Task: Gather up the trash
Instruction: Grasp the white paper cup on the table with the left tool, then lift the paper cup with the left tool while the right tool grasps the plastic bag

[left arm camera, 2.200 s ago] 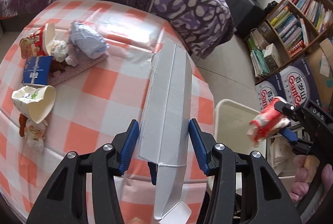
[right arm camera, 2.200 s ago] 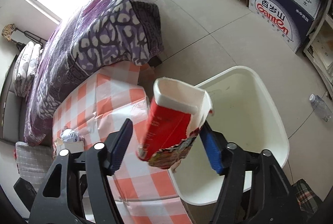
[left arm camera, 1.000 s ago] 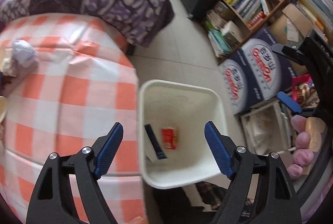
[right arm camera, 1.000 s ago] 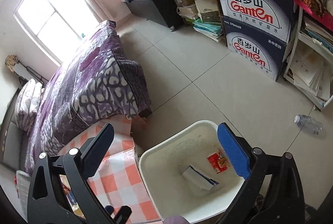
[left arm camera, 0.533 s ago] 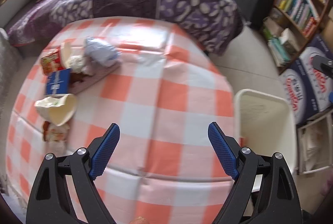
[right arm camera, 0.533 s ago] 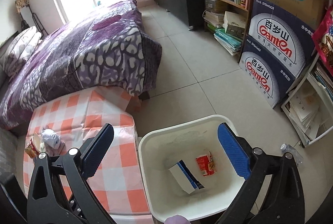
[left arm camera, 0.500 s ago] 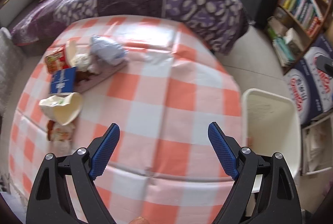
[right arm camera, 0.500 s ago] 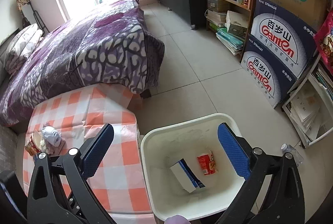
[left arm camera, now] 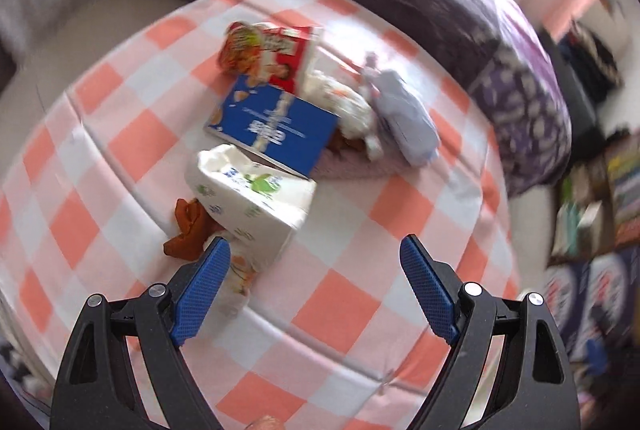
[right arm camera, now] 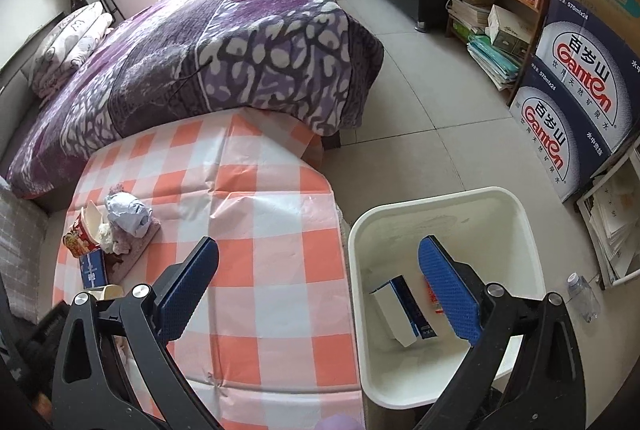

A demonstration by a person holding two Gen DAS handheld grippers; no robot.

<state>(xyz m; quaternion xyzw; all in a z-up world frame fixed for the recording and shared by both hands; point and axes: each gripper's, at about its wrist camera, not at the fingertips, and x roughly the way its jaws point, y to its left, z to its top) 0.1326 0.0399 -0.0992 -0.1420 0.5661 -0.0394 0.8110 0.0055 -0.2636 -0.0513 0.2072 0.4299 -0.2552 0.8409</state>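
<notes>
Your left gripper [left arm camera: 312,262] hangs over the pile of trash on the checked table [left arm camera: 384,214], jaws spread wide and empty; your right gripper [right arm camera: 320,266] is likewise wide apart and empty, held above the gap between table and white bin [right arm camera: 532,238]. Nearest your left jaw lies a crushed white paper cup [left arm camera: 248,198] on its side: it looks light and thin-walled, so it should fold rather than resist, and pinching across the flattened wall near the open rim seems the surest hold. Behind it a blue box [left arm camera: 276,128] leans over the cup's far edge, probably stiff card and light, with a red snack carton [left arm camera: 268,48] touching it beyond. A crumpled pale-blue wad [left arm camera: 404,118] sits to the right of those, soft and easy to squeeze anywhere. A brown scrap [left arm camera: 188,230] lies just beside the cup, close to your left jaw, and could get caught in the same pinch. The pieces overlap, so lifting one may drag a neighbour. The bin already holds a blue-and-white box [right arm camera: 400,306], part hidden by your right jaw.
</notes>
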